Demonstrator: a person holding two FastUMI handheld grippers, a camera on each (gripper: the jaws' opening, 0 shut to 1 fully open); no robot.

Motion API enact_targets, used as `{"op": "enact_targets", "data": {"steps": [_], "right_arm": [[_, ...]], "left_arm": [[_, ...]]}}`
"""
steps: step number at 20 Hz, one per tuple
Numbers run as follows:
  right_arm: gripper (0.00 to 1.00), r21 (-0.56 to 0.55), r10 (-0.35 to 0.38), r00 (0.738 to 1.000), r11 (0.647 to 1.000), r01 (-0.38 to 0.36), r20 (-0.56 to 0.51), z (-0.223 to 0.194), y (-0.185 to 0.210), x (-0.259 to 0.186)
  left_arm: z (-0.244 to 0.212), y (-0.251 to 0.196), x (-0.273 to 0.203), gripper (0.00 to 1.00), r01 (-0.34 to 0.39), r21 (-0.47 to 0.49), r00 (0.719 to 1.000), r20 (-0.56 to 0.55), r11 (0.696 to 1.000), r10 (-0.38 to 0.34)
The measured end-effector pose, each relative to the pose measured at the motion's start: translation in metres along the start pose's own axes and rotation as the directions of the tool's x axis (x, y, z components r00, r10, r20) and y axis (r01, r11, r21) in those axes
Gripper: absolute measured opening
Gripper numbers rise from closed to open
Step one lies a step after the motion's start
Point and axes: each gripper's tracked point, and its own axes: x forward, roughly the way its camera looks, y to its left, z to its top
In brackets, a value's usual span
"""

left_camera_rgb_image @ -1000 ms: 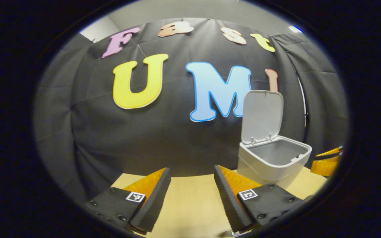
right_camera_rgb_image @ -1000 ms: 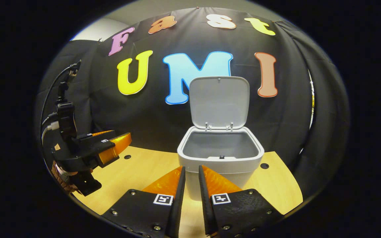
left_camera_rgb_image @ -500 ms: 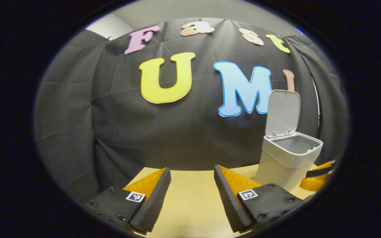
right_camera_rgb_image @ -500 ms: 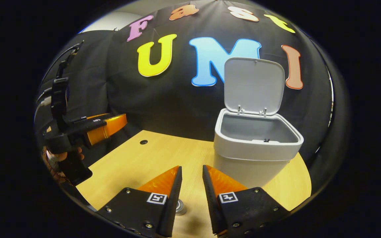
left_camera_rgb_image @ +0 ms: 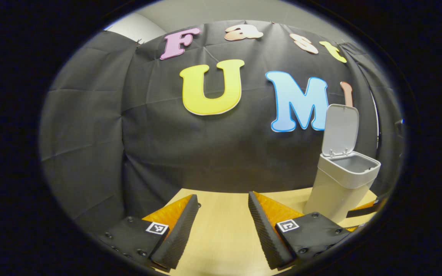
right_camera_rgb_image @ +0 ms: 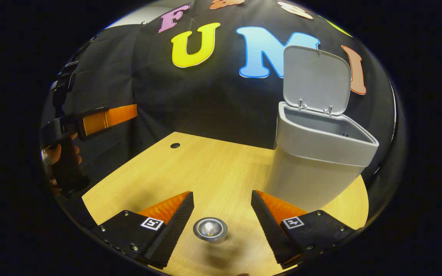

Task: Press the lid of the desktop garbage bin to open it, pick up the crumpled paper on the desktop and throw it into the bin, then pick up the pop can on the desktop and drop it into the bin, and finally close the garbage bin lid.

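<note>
The pale grey bin (right_camera_rgb_image: 313, 168) stands on the wooden desk (right_camera_rgb_image: 190, 165) with its lid (right_camera_rgb_image: 315, 78) raised upright. In the right gripper view the pop can (right_camera_rgb_image: 210, 229) stands upright, seen from above as a shiny round top between my fingers. My right gripper (right_camera_rgb_image: 221, 226) is open and straddles the can without touching it. The left gripper (right_camera_rgb_image: 106, 117) is held by a hand at the far left, above the desk edge. In the left gripper view my left gripper (left_camera_rgb_image: 221, 226) is open and empty, with the bin (left_camera_rgb_image: 342, 184) off to its right.
A small round hole (right_camera_rgb_image: 175, 145) marks the desk near its far left corner. The black cloth wall rises close behind the desk and the bin. Bare wood lies between the can and the bin.
The right gripper has opened wide and come down around the pop can, which now sits between its fingers. The left gripper has swung left, so the bin sits farther right in its view.
</note>
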Motion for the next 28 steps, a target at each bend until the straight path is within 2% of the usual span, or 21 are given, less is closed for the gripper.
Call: {"op": "enact_targets", "data": {"steps": [4, 5, 10, 13, 21, 22, 28], "right_arm": [[0.98, -0.015, 0.012, 0.999, 1.0, -0.013, -0.049, -0.017, 0.006, 0.009], [0.98, -0.016, 0.014, 0.998, 1.0, -0.015, -0.059, -0.022, 0.008, 0.011], [0.98, -0.011, 0.027, 0.994, 1.0, -0.029, -0.108, -0.039, 0.014, 0.019], [0.98, -0.021, 0.038, 0.988, 0.999, -0.042, -0.146, -0.055, 0.021, 0.025], [0.98, -0.042, 0.029, 0.975, 0.998, -0.039, -0.222, -0.082, 0.021, 0.034], [0.98, -0.046, 0.027, 0.973, 0.998, -0.038, -0.23, -0.085, 0.021, 0.034], [0.96, -0.045, 0.02, 0.965, 0.998, -0.033, -0.262, -0.094, 0.02, 0.037]], "left_arm": [[-0.003, 0.015, -0.004, 0.9, -0.025, -0.013, 1.0, -0.005, 1.0, 0.025], [-0.004, 0.019, -0.005, 0.87, -0.03, -0.015, 1.0, -0.008, 0.999, 0.03], [-0.008, 0.03, -0.007, 0.9, -0.047, -0.015, 0.999, -0.017, 0.999, 0.046], [-0.013, 0.034, -0.007, 0.85, -0.054, -0.025, 0.998, -0.026, 0.998, 0.053], [-0.023, 0.044, -0.009, 0.87, -0.069, -0.037, 0.997, -0.045, 0.997, 0.068], [-0.024, 0.045, -0.009, 0.9, -0.07, -0.039, 0.997, -0.047, 0.997, 0.069], [-0.029, 0.045, -0.009, 0.87, -0.072, -0.048, 0.996, -0.055, 0.996, 0.07]]}}
